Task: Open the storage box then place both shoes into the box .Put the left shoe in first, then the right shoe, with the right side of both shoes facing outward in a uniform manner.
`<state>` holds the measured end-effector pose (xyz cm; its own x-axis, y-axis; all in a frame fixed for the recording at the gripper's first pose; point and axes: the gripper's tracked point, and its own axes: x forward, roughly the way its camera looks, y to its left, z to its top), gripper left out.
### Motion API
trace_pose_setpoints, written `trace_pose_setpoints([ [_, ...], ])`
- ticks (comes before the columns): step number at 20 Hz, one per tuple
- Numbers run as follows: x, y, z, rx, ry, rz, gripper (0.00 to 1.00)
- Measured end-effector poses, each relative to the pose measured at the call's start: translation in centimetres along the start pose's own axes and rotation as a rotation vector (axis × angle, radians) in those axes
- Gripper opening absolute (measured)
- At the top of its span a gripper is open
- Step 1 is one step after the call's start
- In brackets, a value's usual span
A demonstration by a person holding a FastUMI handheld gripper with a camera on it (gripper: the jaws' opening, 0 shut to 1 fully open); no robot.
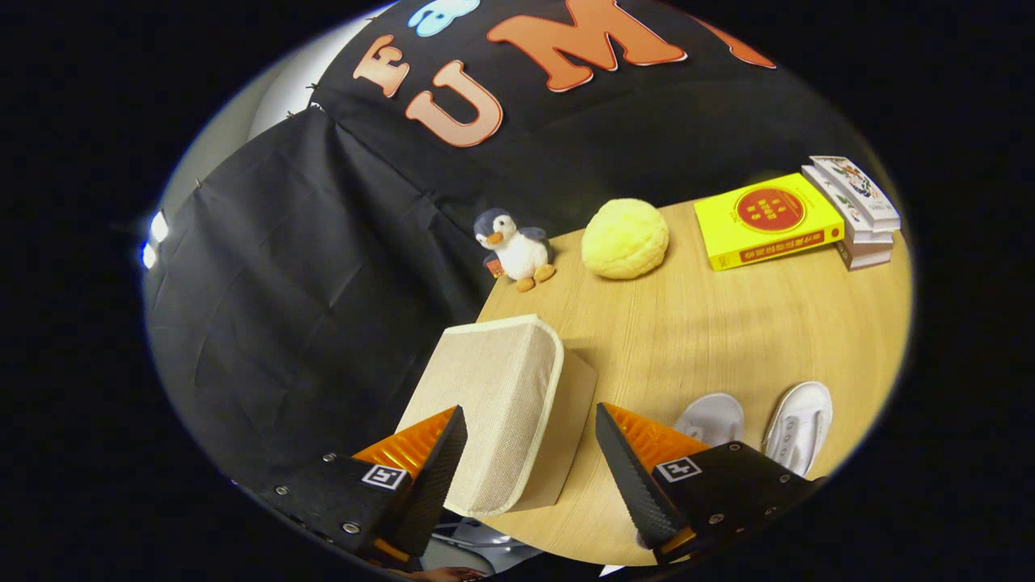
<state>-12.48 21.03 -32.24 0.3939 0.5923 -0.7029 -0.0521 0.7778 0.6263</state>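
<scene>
A beige fabric storage box [505, 404] with its lid closed stands at the near corner of the wooden table [711, 331]. My gripper [530, 453] is open, and the box's lid lies in the gap between the two fingers, untouched by either as far as I can see. Two white shoes lie on the table beside the box: one [711, 419] partly hidden behind one finger [639, 461], the other [800, 424] farther out from the box.
Beyond the box, a plush penguin [515, 246] and a round yellow cushion [625, 239] sit near the table's far edge. A yellow book [764, 218] and a stack of books [861, 210] lie at the far corner. Black cloth hangs beside the table.
</scene>
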Motion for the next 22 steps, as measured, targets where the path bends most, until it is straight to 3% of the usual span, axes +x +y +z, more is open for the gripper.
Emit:
trace_pose_setpoints([
  [5,2.6,0.7,-3.1,0.092,0.111,0.081,0.96],
  [15,7.1,1.2,-5.6,0.228,0.16,0.188,0.96],
  [18,7.2,2.8,-6.2,0.327,0.191,0.266,0.96],
  [22,5.8,3.7,-5.3,0.322,0.174,0.3,0.95],
])
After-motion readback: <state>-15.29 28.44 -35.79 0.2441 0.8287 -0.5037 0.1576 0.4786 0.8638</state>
